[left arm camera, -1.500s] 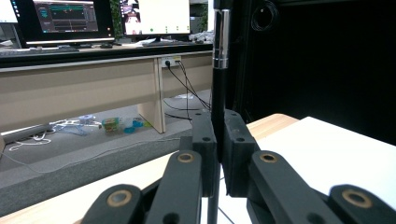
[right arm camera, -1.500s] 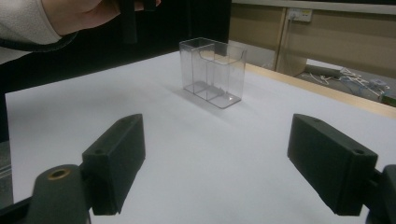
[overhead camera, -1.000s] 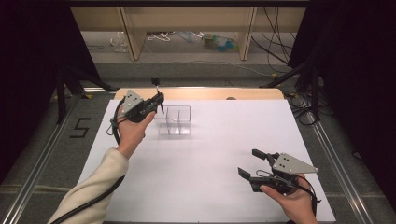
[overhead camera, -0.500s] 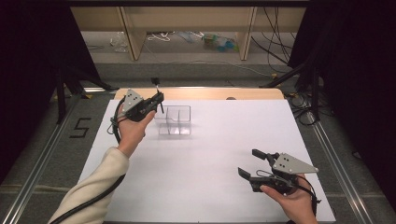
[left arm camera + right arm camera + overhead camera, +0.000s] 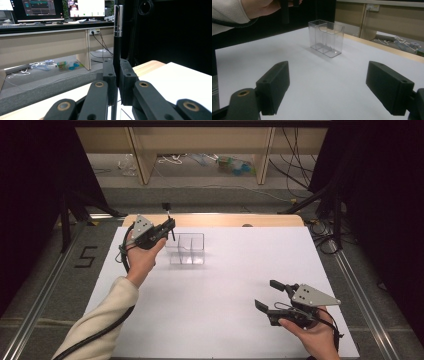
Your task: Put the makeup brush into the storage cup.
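Gripping: left gripper [image 5: 167, 226], upper left of the high view, has its jaws clenched on a slim black pen [image 5: 117, 47] held upright.
Idle tool: right gripper [image 5: 274, 296], lower right, jaws spread wide, grasping nothing.
Receptacle: clear divided box [image 5: 187, 249] stands on the white table sheet [image 5: 225, 320], just right of the left gripper.
Risk: pen may tilt or slip in the narrow pinch, or strike the box rim and tip the light box.
Obstructions: none between pen and box; cables lie on the floor beyond the table.
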The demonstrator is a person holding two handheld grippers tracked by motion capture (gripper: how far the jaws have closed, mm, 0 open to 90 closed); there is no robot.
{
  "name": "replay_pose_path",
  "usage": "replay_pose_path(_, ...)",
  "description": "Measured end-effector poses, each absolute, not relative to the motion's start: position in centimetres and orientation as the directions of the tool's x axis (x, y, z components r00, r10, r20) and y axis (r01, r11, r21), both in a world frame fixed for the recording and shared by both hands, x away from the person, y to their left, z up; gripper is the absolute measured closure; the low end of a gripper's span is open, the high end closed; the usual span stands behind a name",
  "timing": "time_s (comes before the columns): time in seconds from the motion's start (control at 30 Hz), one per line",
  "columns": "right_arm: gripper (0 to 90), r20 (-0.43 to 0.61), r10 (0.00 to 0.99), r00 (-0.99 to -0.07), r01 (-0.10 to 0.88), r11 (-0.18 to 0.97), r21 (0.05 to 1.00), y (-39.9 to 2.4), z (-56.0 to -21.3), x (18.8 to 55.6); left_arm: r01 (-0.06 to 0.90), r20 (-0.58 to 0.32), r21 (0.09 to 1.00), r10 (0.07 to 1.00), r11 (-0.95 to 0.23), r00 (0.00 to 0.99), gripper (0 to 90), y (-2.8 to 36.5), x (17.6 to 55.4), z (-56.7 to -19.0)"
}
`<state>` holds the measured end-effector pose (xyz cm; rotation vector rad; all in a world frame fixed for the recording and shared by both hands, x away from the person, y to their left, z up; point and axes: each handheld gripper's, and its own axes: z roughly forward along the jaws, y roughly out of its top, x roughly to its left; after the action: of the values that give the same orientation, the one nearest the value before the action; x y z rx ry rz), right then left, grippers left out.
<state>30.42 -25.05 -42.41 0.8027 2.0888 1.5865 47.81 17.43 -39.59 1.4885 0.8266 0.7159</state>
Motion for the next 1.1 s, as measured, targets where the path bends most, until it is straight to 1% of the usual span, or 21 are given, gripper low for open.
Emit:
replay_pose_path(0.03, 20.4, 0.03, 0.652, -0.757, 0.203, 0.191, 0.96, -25.03, -42.41, 30.42, 0.087, -0.034, 0.996, 0.832, -0.017, 0.554, 85.0, 17.43, 47.83, -39.61)
replay_pose_path(0.07, 20.3, 0.012, 0.652, -0.758, 0.182, 0.193, 0.964, -25.07, -42.42, 30.55, 0.088, -0.037, 0.996, 0.832, -0.015, 0.553, 85.0, 17.4, 47.84, -39.62)
replay_pose_path(0.13, 20.4, 0.03, 0.652, -0.758, 0.203, 0.192, 0.96, -25.04, -42.42, 30.44, 0.088, -0.035, 0.996, 0.833, -0.017, 0.552, 85.0, 17.42, 47.89, -39.65)
replay_pose_path(0.2, 20.4, 0.014, 0.651, -0.759, 0.186, 0.195, 0.963, -25.07, -42.43, 30.55, 0.092, -0.043, 0.996, 0.832, -0.01, 0.552, 85.0, 17.38, 47.95, -39.73)
replay_pose_path(0.27, 20.3, 0.028, 0.652, -0.758, 0.2, 0.192, 0.961, -25.04, -42.42, 30.45, 0.086, -0.028, 0.996, 0.833, -0.024, 0.552, 85.0, 17.46, 48.01, -39.74)
replay_pose_path(0.37, 20.3, 0.032, 0.652, -0.758, 0.205, 0.191, 0.96, -25.05, -42.41, 30.43, 0.091, -0.032, 0.996, 0.832, -0.023, 0.553, 85.0, 17.42, 48.06, -39.79)
replay_pose_path(0.5, 20.3, 0.029, 0.651, -0.758, 0.202, 0.192, 0.96, -25.04, -42.42, 30.44, 0.09, -0.027, 0.996, 0.833, -0.027, 0.552, 85.0, 17.42, 48.15, -39.86)
replay_pose_path(0.53, 20.3, 0.013, 0.651, -0.759, 0.184, 0.195, 0.963, -25.08, -42.44, 30.56, 0.096, -0.039, 0.995, 0.833, -0.017, 0.552, 85.0, 17.36, 48.15, -39.91)
replay_pose_path(0.67, 20.3, 0.03, 0.651, -0.758, 0.203, 0.193, 0.96, -25.04, -42.42, 30.44, 0.093, -0.032, 0.995, 0.832, -0.023, 0.553, 85.0, 17.38, 48.2, -40.0)
replay_pose_path(0.73, 20.3, 0.01, 0.651, -0.759, 0.181, 0.196, 0.964, -25.08, -42.44, 30.57, 0.094, -0.032, 0.995, 0.832, -0.025, 0.554, 85.0, 17.39, 48.21, -40.02)
replay_pose_path(0.93, 20.3, 0.011, 0.65, -0.76, 0.184, 0.198, 0.963, -25.07, -42.45, 30.57, 0.099, -0.044, 0.995, 0.831, -0.013, 0.554, 85.0, 17.31, 48.27, -40.2)
replay_pose_path(1.1, 20.3, 0.012, 0.649, -0.761, 0.186, 0.201, 0.962, -25.09, -42.44, 30.57, 0.097, -0.03, 0.995, 0.831, -0.029, 0.555, 85.0, 17.42, 48.35, -40.34)
